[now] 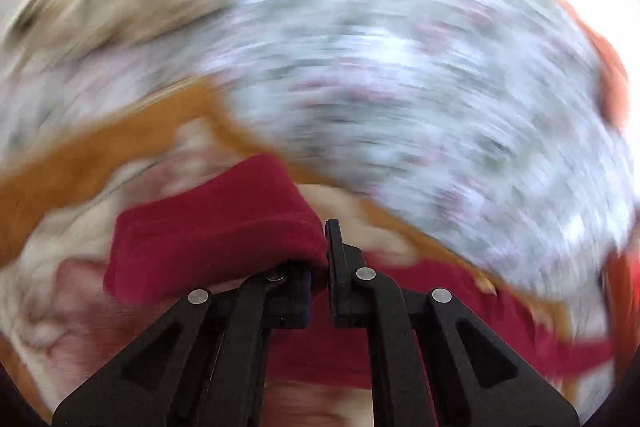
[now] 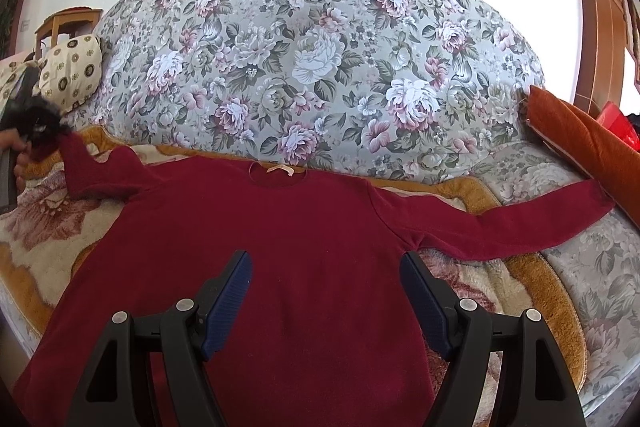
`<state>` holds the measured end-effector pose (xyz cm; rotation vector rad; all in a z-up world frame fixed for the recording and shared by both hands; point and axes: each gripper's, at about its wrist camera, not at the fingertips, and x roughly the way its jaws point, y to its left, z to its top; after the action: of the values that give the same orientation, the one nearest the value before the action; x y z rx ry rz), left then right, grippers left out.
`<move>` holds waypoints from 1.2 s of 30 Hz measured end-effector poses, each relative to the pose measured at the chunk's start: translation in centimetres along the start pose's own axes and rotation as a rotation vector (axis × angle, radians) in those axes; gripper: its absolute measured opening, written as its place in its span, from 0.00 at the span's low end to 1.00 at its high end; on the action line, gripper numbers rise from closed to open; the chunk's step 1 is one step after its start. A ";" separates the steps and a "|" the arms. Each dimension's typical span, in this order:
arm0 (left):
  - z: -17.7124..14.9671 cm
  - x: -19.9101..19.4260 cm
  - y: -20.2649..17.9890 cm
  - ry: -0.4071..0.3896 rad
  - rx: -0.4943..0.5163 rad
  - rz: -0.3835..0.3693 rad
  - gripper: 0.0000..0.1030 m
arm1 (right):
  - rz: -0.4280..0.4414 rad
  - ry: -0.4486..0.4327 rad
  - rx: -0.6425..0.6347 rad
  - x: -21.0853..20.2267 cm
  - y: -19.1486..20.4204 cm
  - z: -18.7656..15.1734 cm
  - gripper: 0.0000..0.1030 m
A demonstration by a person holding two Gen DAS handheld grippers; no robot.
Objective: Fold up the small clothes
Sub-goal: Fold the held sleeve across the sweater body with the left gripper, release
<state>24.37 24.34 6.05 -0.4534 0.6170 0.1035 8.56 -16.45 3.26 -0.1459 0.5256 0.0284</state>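
One dark red sweater (image 2: 256, 227) lies flat on the sofa seat, its right sleeve reaching the orange cushion (image 2: 592, 147) at three o'clock. The right gripper (image 2: 326, 291) hovers wide above its chest. The left gripper (image 1: 320, 255) pinches the left sleeve cuff at nine o'clock, lifted off the fleece blanket (image 2: 40, 227).

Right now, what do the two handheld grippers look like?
The right gripper has black angular plastic linkage arms with round silver pivot pins, and jaws lined with ribbed dark blue pads. The left gripper is the same black build with silver pins. No cables, markings or sleeves are visible.
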 end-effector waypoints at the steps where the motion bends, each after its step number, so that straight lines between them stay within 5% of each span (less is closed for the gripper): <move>1: -0.8 0.2 -3.0 0.005 0.064 -0.058 0.04 | 0.000 0.000 0.000 0.0 0.0 0.0 0.72; 6: -6.5 3.6 -12.1 0.120 0.111 -0.245 0.04 | 0.016 0.067 -0.009 0.8 -0.1 0.3 0.72; 10: -10.9 6.6 -15.9 0.230 0.141 -0.301 0.04 | 0.154 0.185 0.104 1.7 -2.9 2.1 0.72; 15: -15.1 7.9 -17.6 0.313 0.178 -0.326 0.04 | 0.155 0.182 0.156 5.0 -6.2 6.3 0.72; 17: -16.1 8.3 -18.2 0.342 0.202 -0.342 0.08 | 0.219 0.193 0.190 7.5 -6.5 7.6 0.72; 18: -16.6 8.5 -18.8 0.352 0.213 -0.354 0.17 | 0.287 0.211 0.228 9.4 -6.5 8.2 0.72; 23: -17.0 6.1 -18.7 0.263 0.230 -0.425 0.68 | 0.477 0.285 0.307 15.3 -4.1 9.6 0.72; 28: -17.1 6.4 -16.9 0.257 0.118 -0.478 0.69 | 0.694 0.362 0.216 19.2 0.5 11.9 0.72; 32: -16.7 5.3 -16.9 0.218 0.123 -0.579 0.69 | 0.768 0.357 0.096 19.1 3.2 12.7 0.72; 36: -17.1 5.1 -18.7 0.227 0.215 -0.583 0.69 | 0.745 0.380 0.105 19.4 2.4 11.9 0.72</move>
<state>23.62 -0.14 -2.20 -0.4228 0.6875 -0.5710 31.12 -12.52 3.38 0.1580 0.9361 0.7102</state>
